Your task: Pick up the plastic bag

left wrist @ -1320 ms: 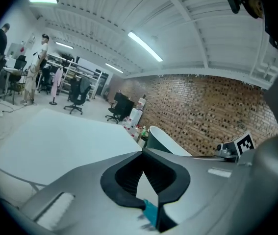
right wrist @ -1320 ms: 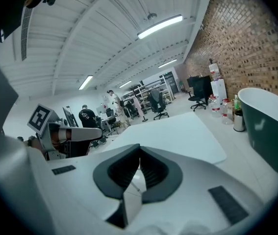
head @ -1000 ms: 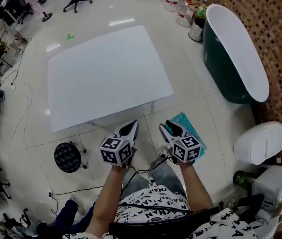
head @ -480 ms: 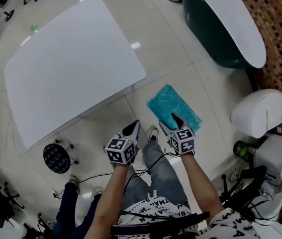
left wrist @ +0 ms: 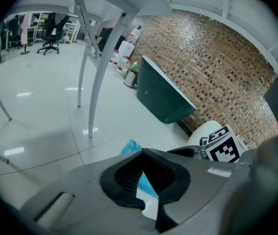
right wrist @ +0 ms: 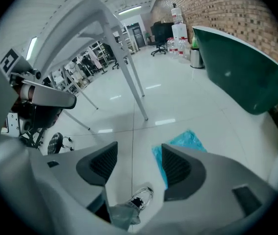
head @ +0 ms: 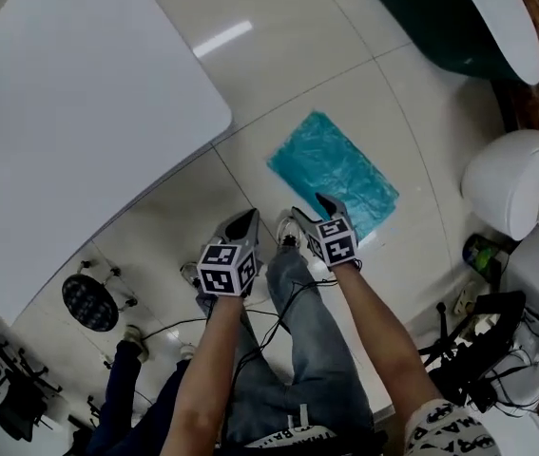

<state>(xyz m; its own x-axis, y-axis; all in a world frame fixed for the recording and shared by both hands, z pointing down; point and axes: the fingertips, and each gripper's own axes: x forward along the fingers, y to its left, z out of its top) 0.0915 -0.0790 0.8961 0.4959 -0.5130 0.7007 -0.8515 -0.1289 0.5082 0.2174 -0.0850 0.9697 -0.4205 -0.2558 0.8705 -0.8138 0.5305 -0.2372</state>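
The plastic bag [head: 334,177] is a flat, crinkled turquoise sheet lying on the pale tiled floor. In the head view my right gripper [head: 311,209] hangs just short of the bag's near edge, above it, jaws spread wide and empty. The right gripper view shows the bag [right wrist: 188,140] beyond the right pad, with bare floor between the jaws of the right gripper [right wrist: 139,148]. My left gripper [head: 243,224] is to the left of the bag, its jaws drawn together to a point. In the left gripper view a sliver of the bag [left wrist: 130,146] peeks past the closed tips of the left gripper [left wrist: 143,153].
A white table [head: 60,112] stands to the left, its legs [right wrist: 129,77] rising ahead. A dark green tub [head: 440,17] lies beyond the bag, and a white rounded bin [head: 521,193] sits at the right. A black stool [head: 88,302] and the person's legs [head: 298,331] are below.
The view has closed in on the floor, so the bag now lies fully in sight. Both grippers have come down toward it. The right gripper's jaws have spread apart.
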